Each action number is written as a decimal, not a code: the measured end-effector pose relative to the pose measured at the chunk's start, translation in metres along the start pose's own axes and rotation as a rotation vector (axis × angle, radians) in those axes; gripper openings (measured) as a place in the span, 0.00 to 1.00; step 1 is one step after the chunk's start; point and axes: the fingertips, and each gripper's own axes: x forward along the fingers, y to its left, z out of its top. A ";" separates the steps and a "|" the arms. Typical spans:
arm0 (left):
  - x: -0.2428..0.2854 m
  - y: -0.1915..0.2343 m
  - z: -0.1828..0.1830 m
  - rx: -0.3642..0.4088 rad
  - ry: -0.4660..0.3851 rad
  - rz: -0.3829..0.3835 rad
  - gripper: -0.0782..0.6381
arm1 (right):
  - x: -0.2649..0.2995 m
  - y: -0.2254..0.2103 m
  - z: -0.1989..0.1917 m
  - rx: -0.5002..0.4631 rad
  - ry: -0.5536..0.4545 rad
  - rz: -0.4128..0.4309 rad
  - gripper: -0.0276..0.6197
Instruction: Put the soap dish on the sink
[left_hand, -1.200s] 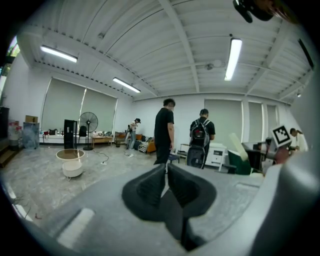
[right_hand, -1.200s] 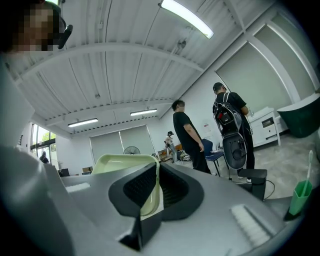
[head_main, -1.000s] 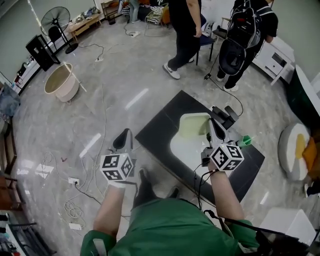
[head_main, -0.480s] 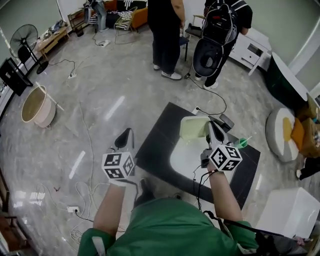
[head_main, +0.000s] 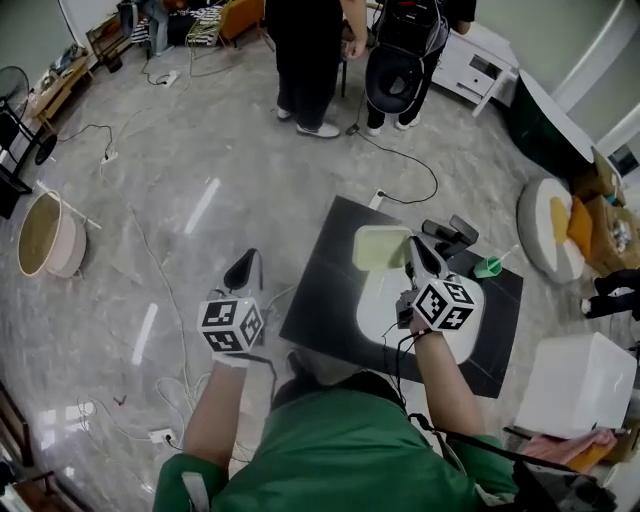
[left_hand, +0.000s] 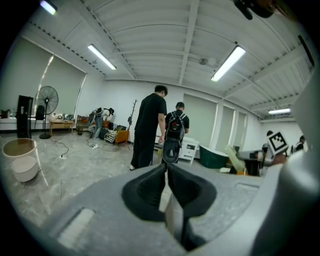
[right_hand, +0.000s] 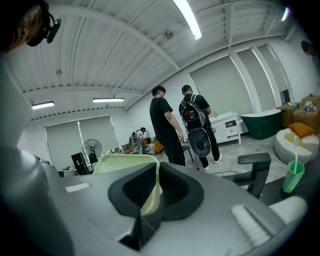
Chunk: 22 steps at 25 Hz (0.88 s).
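Right gripper view: soap dish (right_hand: 122, 162) in right gripper (right_hand: 155, 174)

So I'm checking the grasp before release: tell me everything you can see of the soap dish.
The soap dish is a pale green, shallow rectangular tray with a raised rim, plastic by its look. The right tool is shut on one edge of that rim, holding it roughly level at the far edge of the white sink. Whether it rests there cannot be told.

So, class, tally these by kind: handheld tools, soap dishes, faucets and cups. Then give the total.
tools: 2, left tool and right tool
soap dish: 1
faucet: 1
green cup: 1
total: 5
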 end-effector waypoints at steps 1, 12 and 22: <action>0.004 0.008 -0.001 -0.007 0.006 0.006 0.13 | 0.008 -0.002 -0.007 0.012 0.021 -0.008 0.07; 0.044 0.044 -0.051 -0.041 0.134 0.071 0.13 | 0.090 -0.062 -0.091 0.136 0.181 -0.063 0.07; 0.075 0.049 -0.085 -0.037 0.227 0.118 0.13 | 0.162 -0.135 -0.140 0.270 0.265 -0.179 0.08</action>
